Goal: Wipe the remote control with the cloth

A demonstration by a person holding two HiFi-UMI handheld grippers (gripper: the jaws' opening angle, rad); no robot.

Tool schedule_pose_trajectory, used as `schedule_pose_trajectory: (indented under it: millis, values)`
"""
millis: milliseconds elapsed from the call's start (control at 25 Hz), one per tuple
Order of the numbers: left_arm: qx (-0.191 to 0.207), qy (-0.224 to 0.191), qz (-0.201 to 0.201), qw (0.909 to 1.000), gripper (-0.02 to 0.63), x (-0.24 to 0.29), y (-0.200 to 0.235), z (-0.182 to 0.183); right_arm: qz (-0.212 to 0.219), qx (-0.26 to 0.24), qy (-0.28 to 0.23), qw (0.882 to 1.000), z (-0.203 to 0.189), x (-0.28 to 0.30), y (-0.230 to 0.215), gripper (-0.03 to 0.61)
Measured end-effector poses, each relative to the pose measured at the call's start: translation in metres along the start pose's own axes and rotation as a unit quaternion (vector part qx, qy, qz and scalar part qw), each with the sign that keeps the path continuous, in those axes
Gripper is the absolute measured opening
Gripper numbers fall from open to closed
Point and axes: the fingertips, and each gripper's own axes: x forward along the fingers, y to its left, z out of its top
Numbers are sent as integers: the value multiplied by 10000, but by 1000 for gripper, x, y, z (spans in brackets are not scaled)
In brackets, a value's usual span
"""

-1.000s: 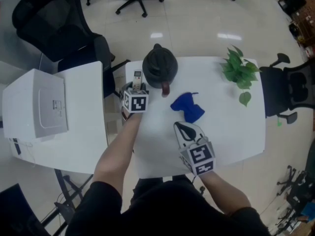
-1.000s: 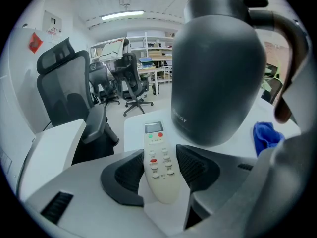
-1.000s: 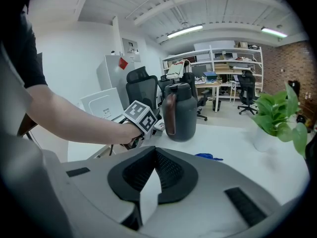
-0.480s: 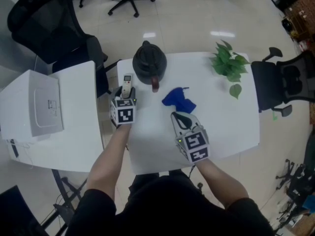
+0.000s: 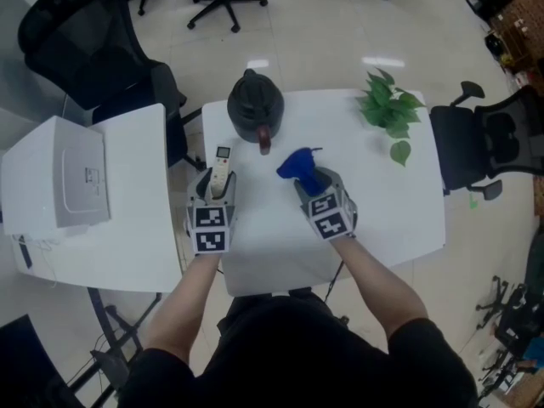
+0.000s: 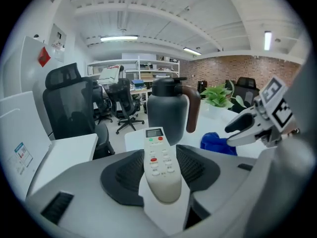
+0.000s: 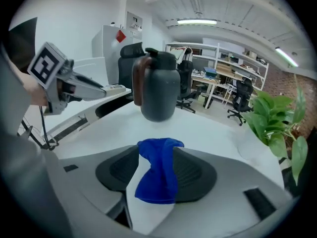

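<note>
Pinching the white remote control (image 6: 159, 165) by its lower end between the pads of the left gripper (image 5: 214, 185), buttons up, near the left edge of the white table (image 5: 382, 202). On the right, just opened: right gripper (image 5: 314, 179), jaws spread to either side of the crumpled blue cloth (image 7: 156, 177), pads not yet pressing it, cloth resting on the tabletop near the middle.

Judged the step in hand: taking up the cloth. To do it well, sink over the bunched middle, close on a thick fold rather than a loose corner, leave a tail free to wipe with, and keep the remote steady and face-up meanwhile.

Beyond, a dark jug (image 5: 253, 109) with a brown handle, then a potted plant (image 5: 387, 109) towards the far right corner.

No brand legible anywhere: print on the remote's keys too small to read, nothing readable on its small display, only square markers on the gripper cubes.
</note>
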Motion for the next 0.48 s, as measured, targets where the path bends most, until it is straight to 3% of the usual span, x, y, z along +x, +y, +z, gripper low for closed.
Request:
schedule_pose_trajectory:
  millis: [160, 480]
  values:
    - [98, -174, -110, 9997, 209, -29, -15, 6, 43, -246, 489, 9985, -19, 29, -4, 291]
    - [313, -339, -255, 9986, 209, -61, -40, 2, 30, -245, 1018, 9945, -35, 56, -6, 291]
